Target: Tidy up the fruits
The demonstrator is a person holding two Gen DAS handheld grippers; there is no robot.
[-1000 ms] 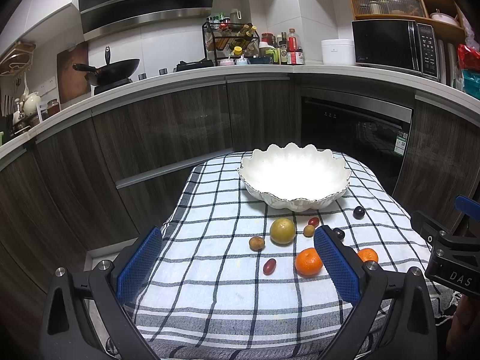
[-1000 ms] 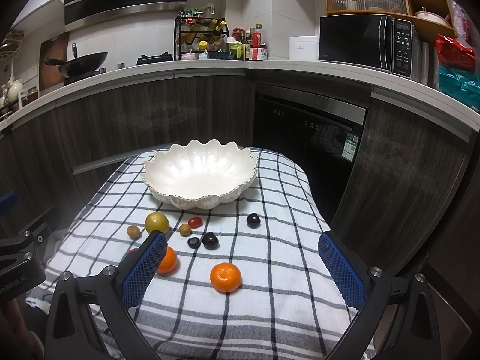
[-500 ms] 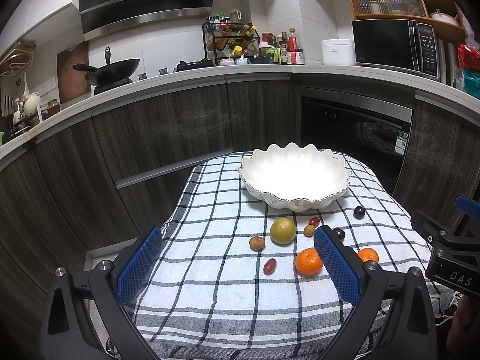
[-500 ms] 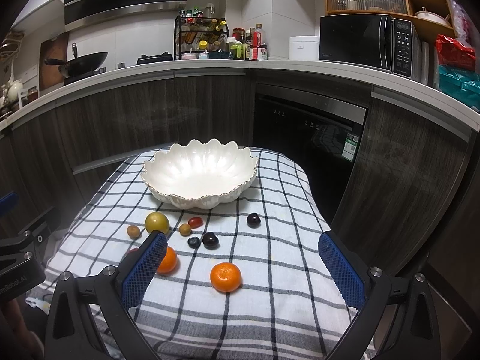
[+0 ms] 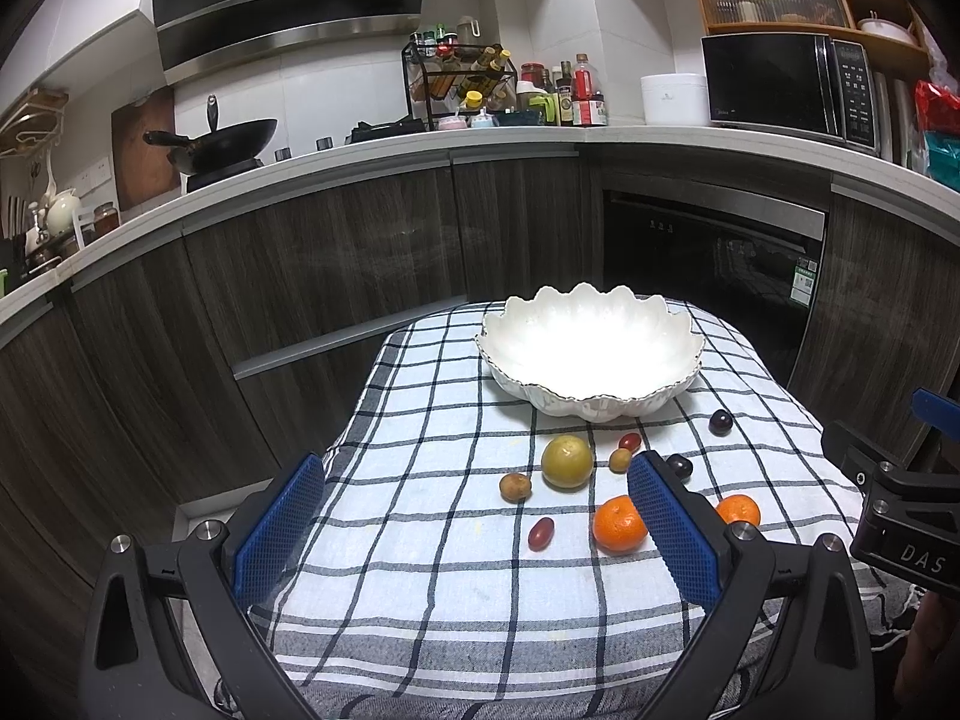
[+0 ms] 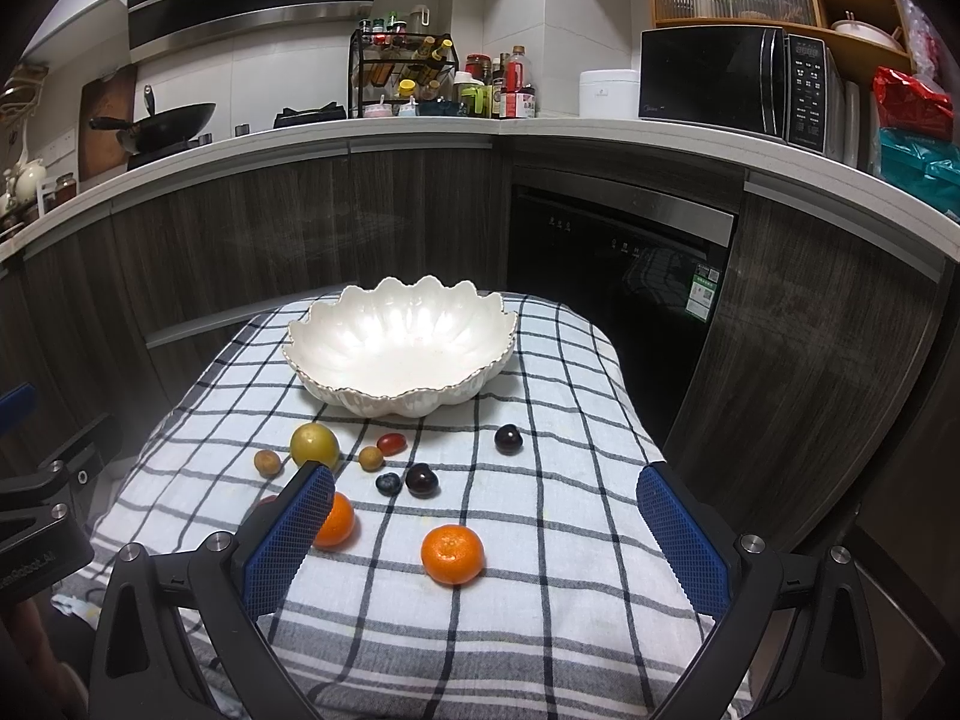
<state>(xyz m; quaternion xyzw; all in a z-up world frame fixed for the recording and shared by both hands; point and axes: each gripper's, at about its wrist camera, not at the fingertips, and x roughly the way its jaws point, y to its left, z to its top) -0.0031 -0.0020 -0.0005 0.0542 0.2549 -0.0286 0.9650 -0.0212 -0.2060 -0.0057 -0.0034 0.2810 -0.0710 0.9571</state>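
Left gripper (image 5: 474,525) and right gripper (image 6: 483,531) both jaws wide, nothing held, fruit loose just before white bowl (image 6: 336,381).

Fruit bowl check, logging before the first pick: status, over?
Left gripper open, right gripper open, both empty. White bowl empty; fruits loose on the checked cloth, nearest mandarin. Nothing blocking the bowl.

The white scalloped bowl (image 6: 401,354) stood empty. In front of it lay two mandarins (image 6: 452,554), a yellow-green fruit (image 6: 314,445), dark cherries (image 6: 508,438) and small tomatoes (image 6: 391,443), all apart.
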